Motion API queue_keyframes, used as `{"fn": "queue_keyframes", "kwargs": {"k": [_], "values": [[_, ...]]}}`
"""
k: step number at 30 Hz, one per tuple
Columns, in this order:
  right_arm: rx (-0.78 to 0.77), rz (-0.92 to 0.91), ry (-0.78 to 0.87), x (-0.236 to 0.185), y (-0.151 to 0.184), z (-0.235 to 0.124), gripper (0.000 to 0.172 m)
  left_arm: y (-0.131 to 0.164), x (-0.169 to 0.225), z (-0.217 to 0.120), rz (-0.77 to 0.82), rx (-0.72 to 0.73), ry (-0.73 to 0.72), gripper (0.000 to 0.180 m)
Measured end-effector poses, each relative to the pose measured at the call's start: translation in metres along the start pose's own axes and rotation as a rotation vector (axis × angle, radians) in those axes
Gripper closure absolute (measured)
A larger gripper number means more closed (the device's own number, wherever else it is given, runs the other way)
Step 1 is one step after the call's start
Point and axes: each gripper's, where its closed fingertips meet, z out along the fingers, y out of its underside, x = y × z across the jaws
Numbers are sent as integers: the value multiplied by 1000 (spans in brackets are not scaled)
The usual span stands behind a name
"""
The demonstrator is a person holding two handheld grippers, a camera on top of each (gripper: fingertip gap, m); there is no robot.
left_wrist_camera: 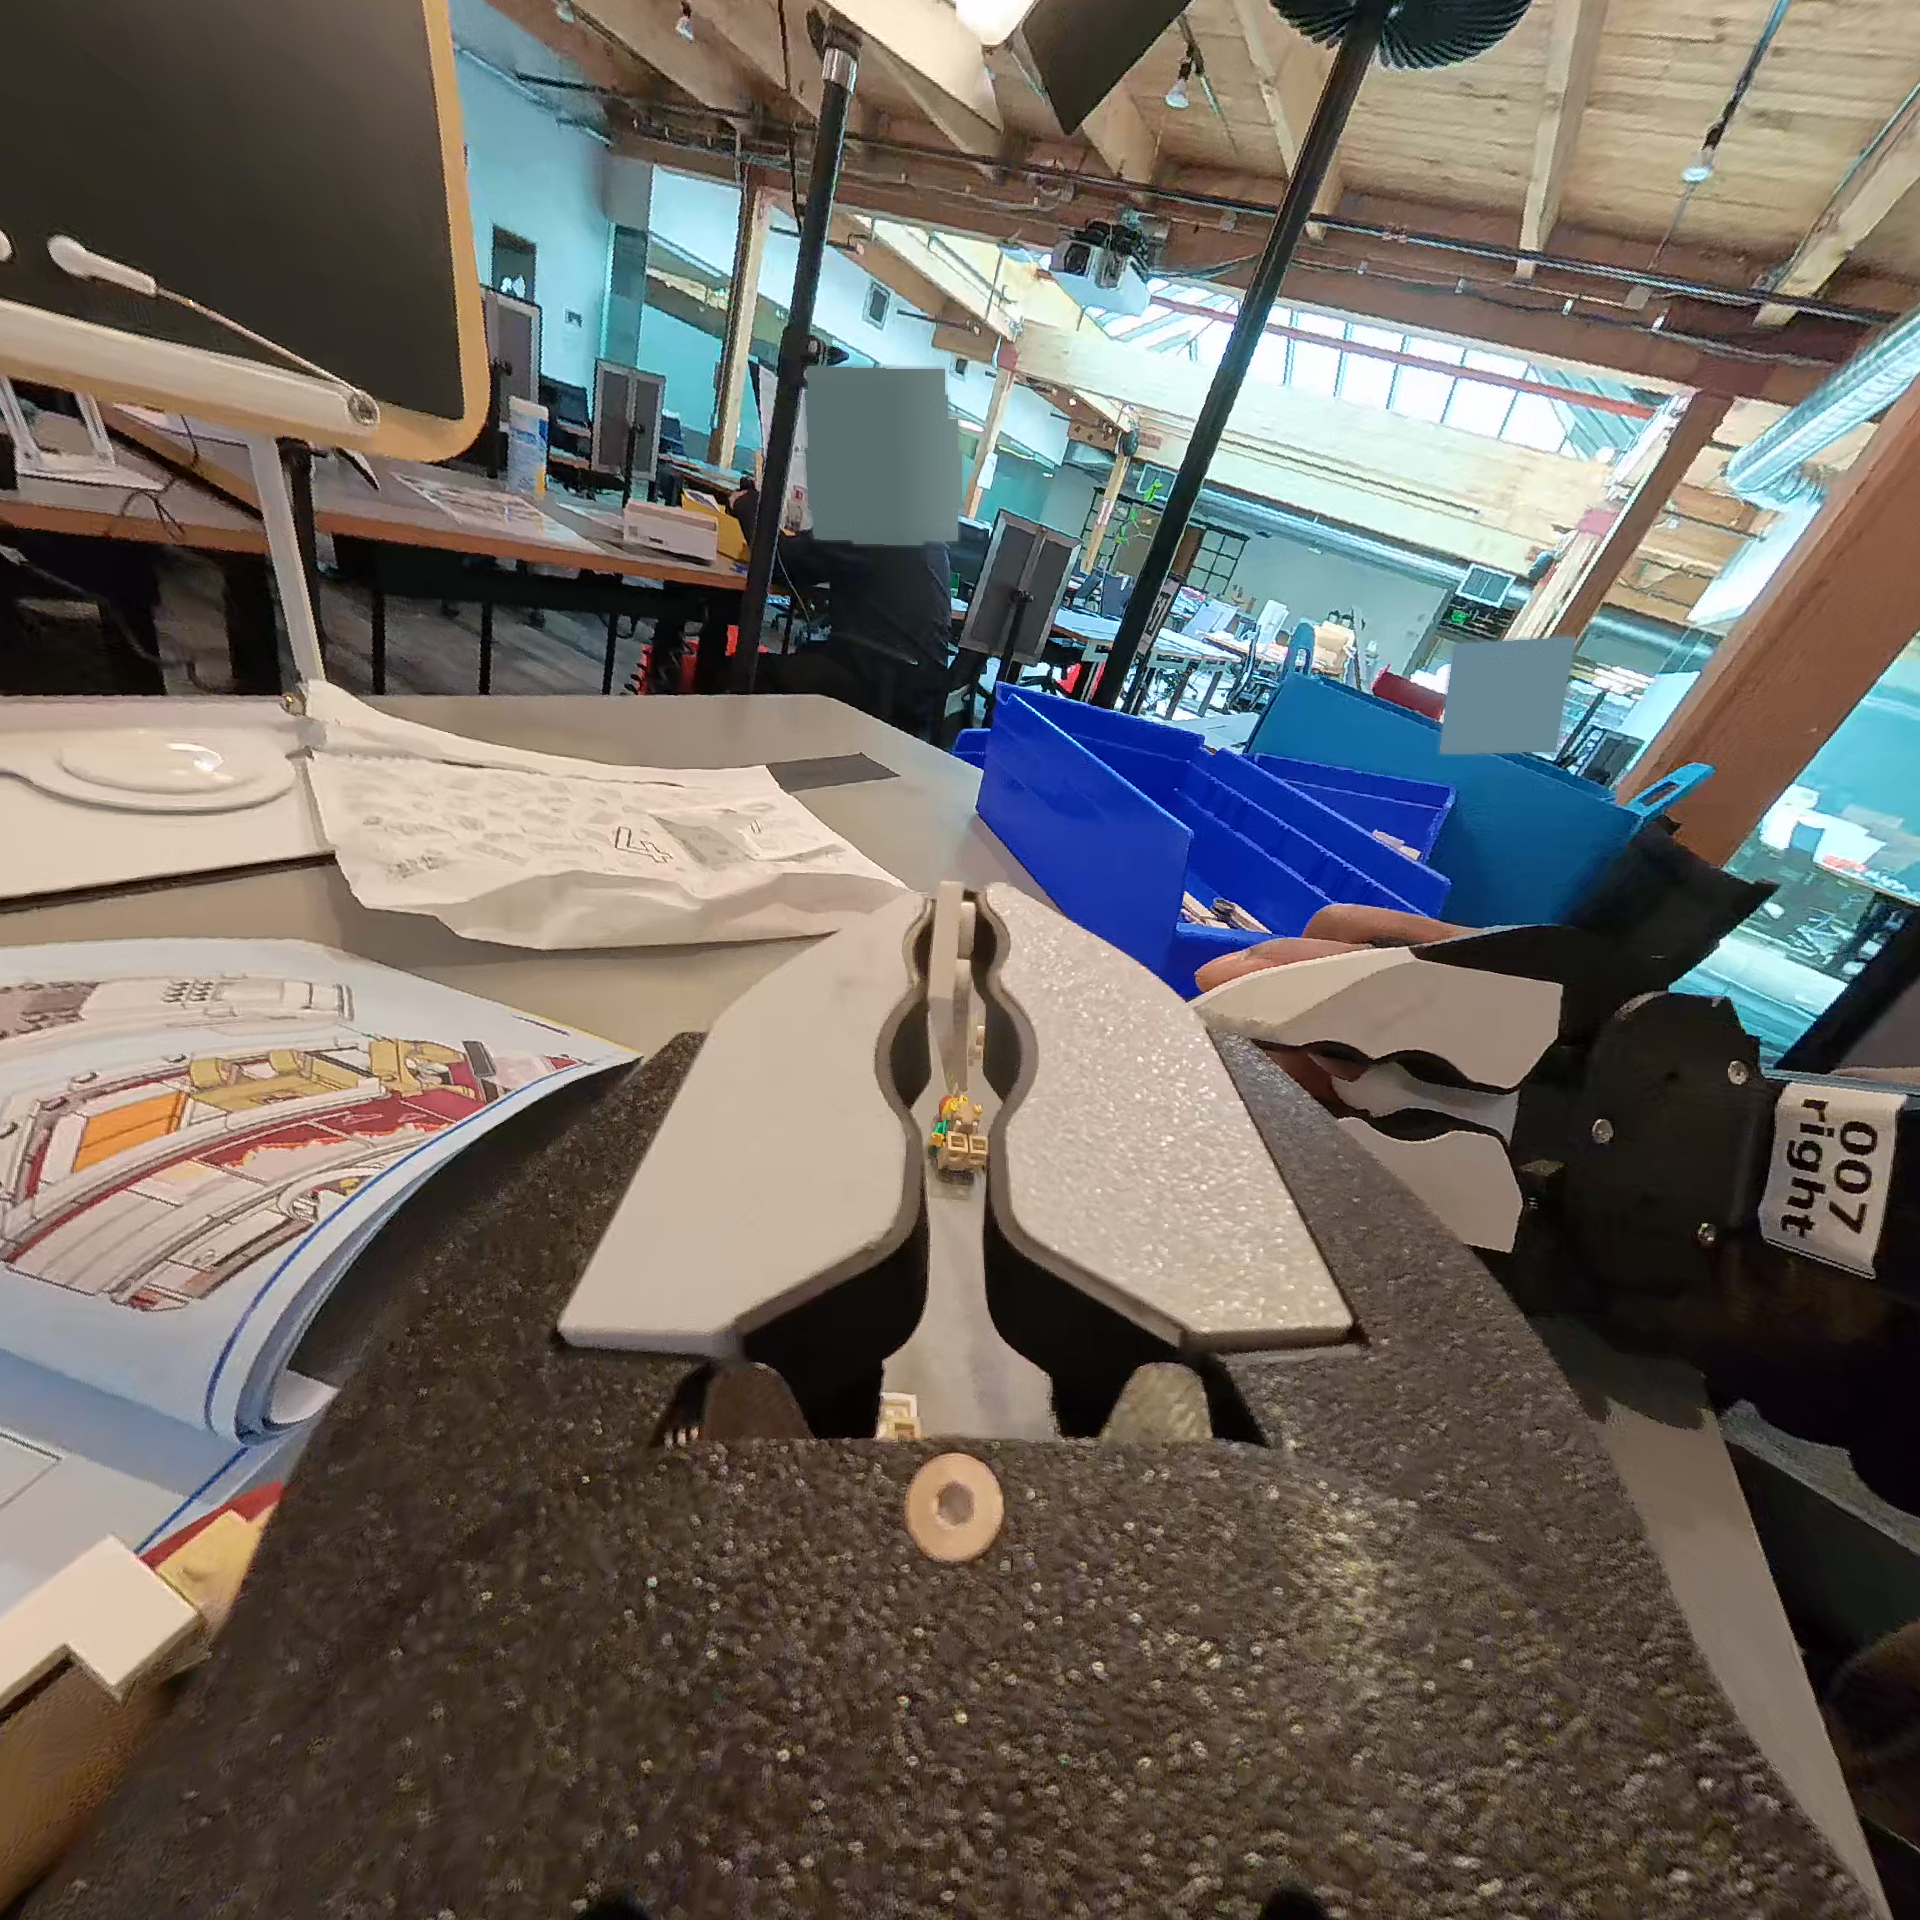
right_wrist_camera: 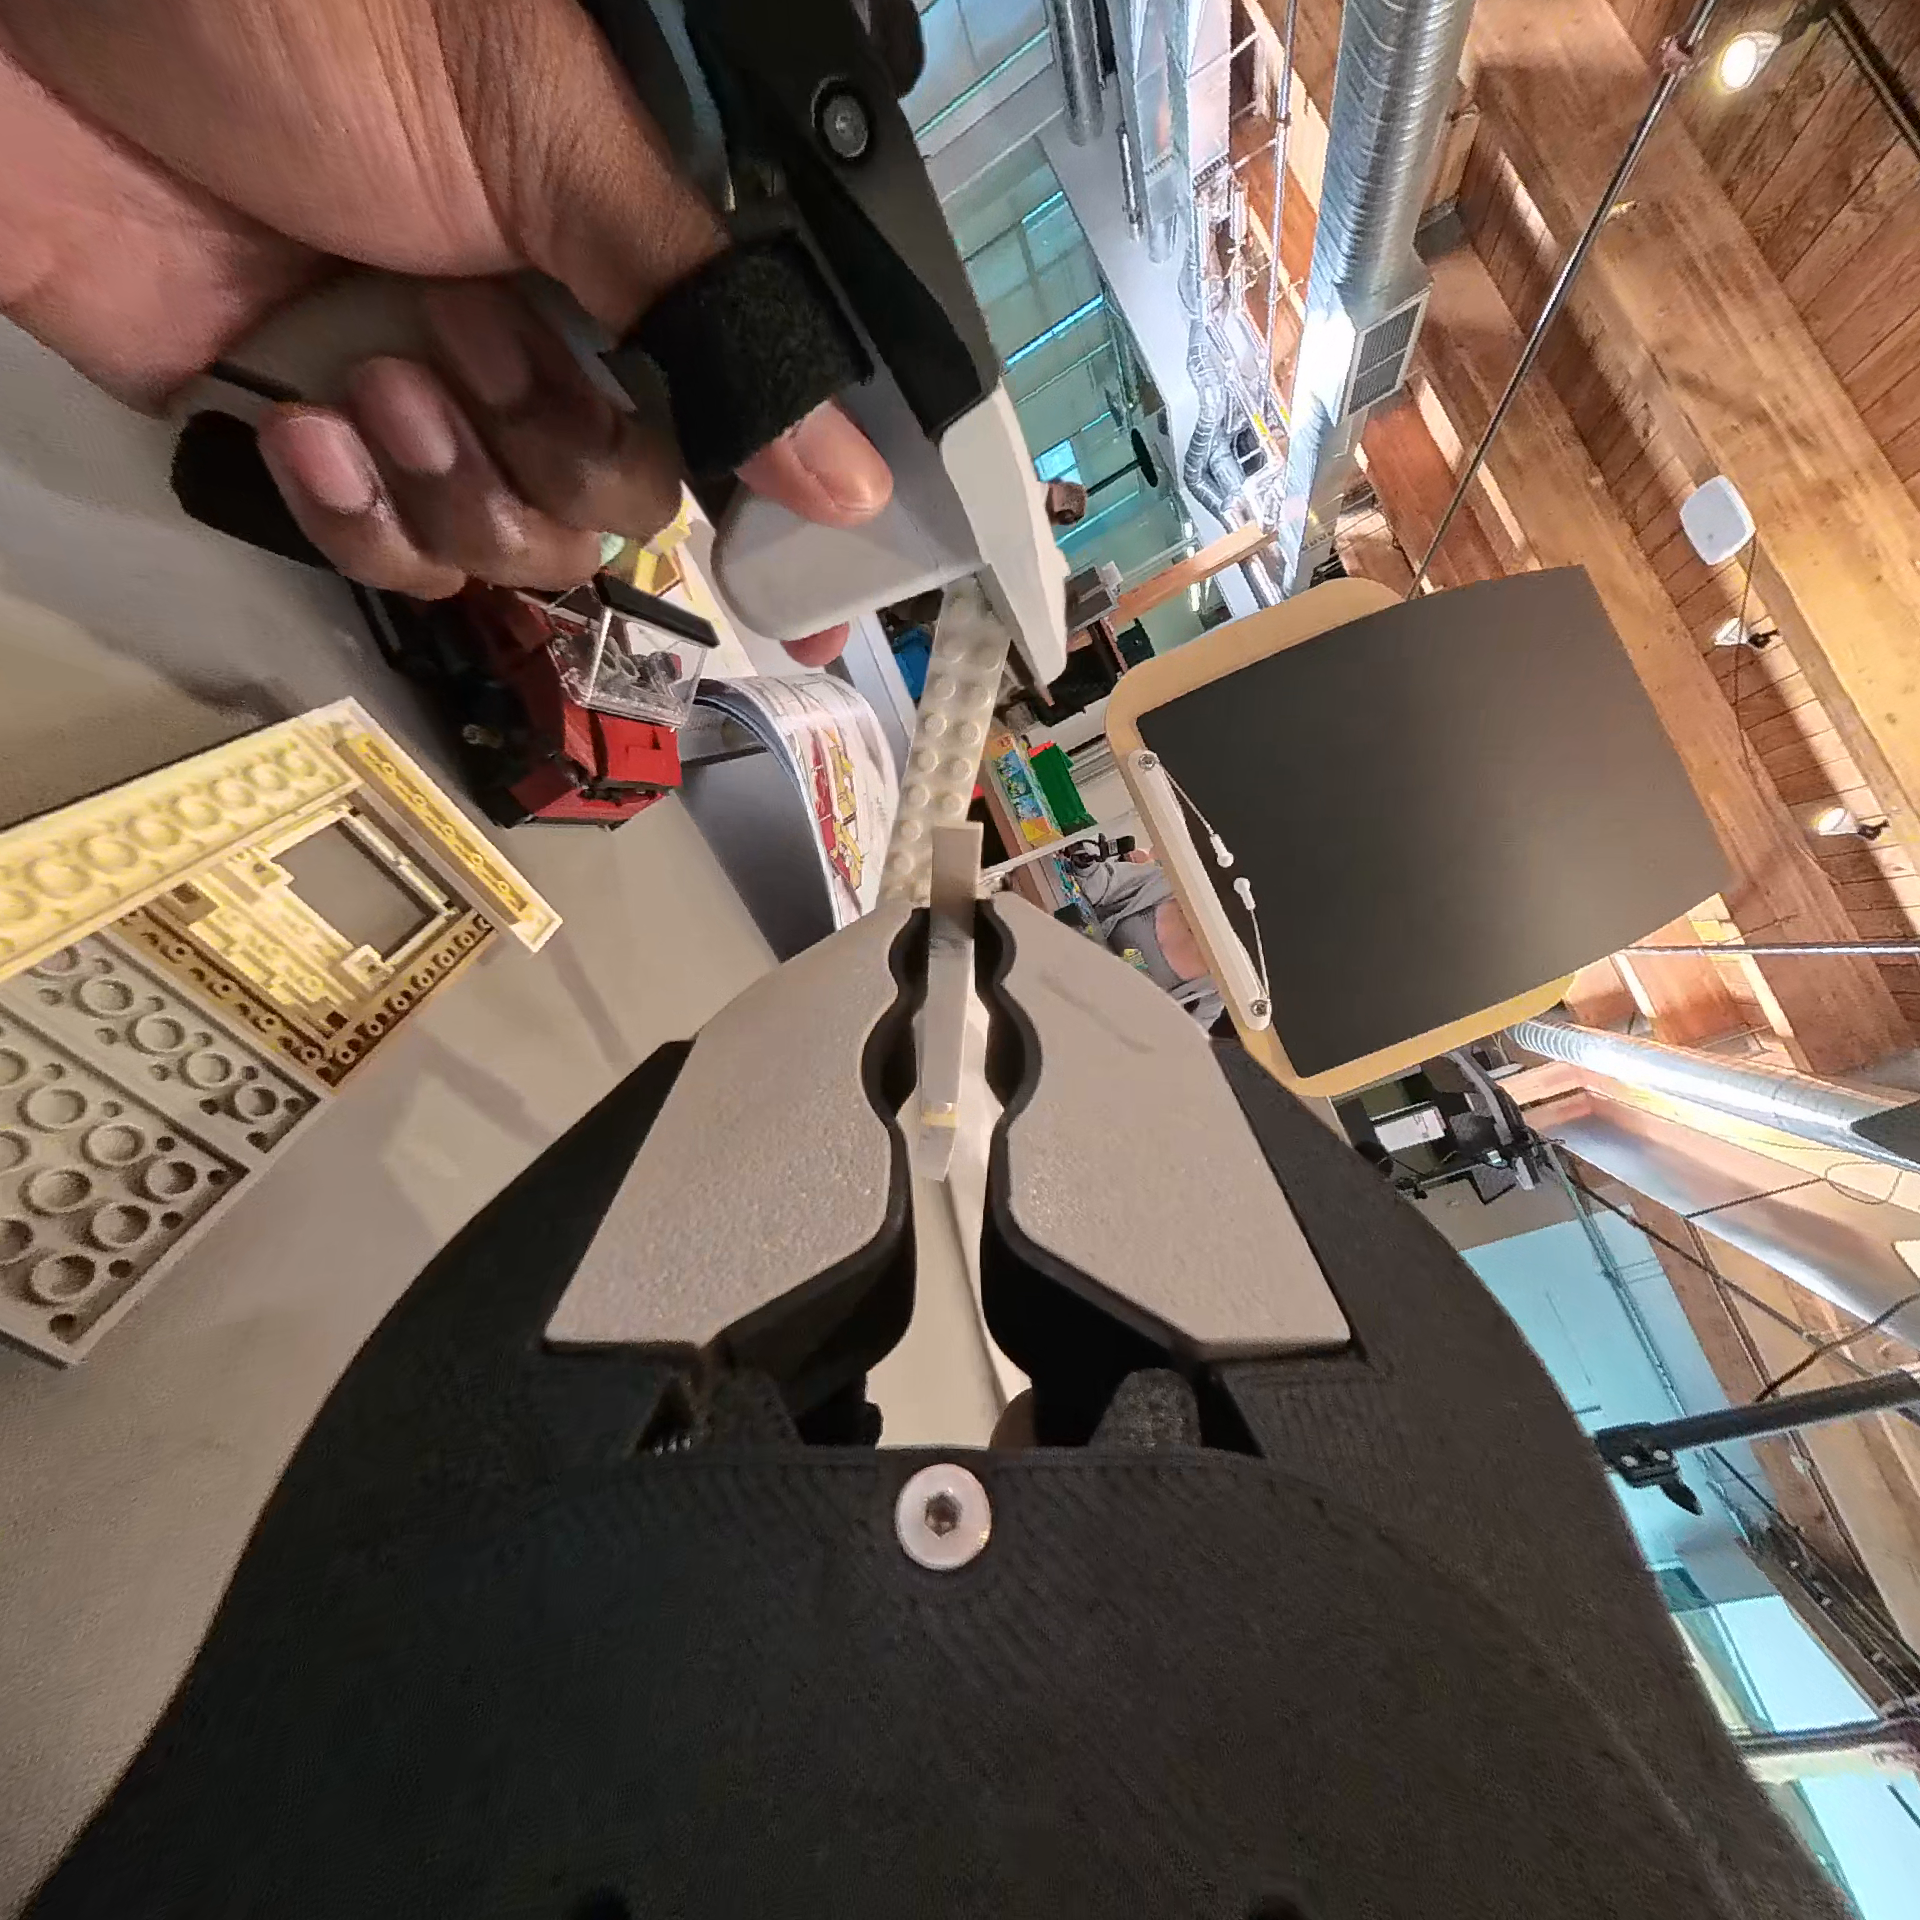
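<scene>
My left gripper (left_wrist_camera: 951, 914) is shut on a long white studded plate (left_wrist_camera: 948, 966), seen edge-on between its pads. In the right wrist view the same plate (right_wrist_camera: 951, 727) hangs from the left gripper (right_wrist_camera: 966, 597), which a hand holds, down toward my right gripper (right_wrist_camera: 948, 914). My right gripper is shut on a flat smooth light-grey piece (right_wrist_camera: 940, 1039) that sticks out past its tips and meets the lower end of the studded plate. In the left wrist view the right gripper (left_wrist_camera: 1371, 1029) comes in from the right, its tips hidden behind my left finger.
Blue bins (left_wrist_camera: 1195, 831) stand at the back right of the grey table (left_wrist_camera: 644, 727). An open instruction booklet (left_wrist_camera: 208, 1122) and a white paper bag (left_wrist_camera: 571, 842) lie left. A tan plate assembly (right_wrist_camera: 208, 883) and a red and black model (right_wrist_camera: 582, 717) sit below. A dark board (right_wrist_camera: 1403, 810) stands nearby. My hands' fingertips stand some 6 centimetres from each other.
</scene>
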Motion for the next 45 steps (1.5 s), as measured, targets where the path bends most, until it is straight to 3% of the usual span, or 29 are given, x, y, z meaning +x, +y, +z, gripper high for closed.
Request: {"fn": "queue_keyframes", "kwargs": {"k": [4, 8, 13, 20, 23, 32, 38, 45], "values": [[0, 0, -96, -15, 3, 1, 164, -1, -1, -1, -58, 13, 15, 176], [-8, -31, -344, -58, 7, -3, 164, -2, -5, -2, -128, 29, 29, 176], [-109, -88, -489, -87, 25, -6, 164, -4, -5, -3, -205, 51, 70, 175], [-151, -59, -468, -80, 36, -2, 164, -4, 0, -3, -201, 53, 98, 176], [-133, -38, -448, -73, 34, -2, 155, -5, 1, -3, -177, 57, 97, 176], [-64, 104, -221, -21, 22, 2, 149, -3, 19, 0, 133, 13, 46, 176], [-88, 134, -266, -29, 29, 3, 150, 1, 22, 1, 120, 4, 65, 176], [-76, 197, -161, -6, 30, 5, 148, 3, 28, 3, 81, -11, 110, 176]]}}
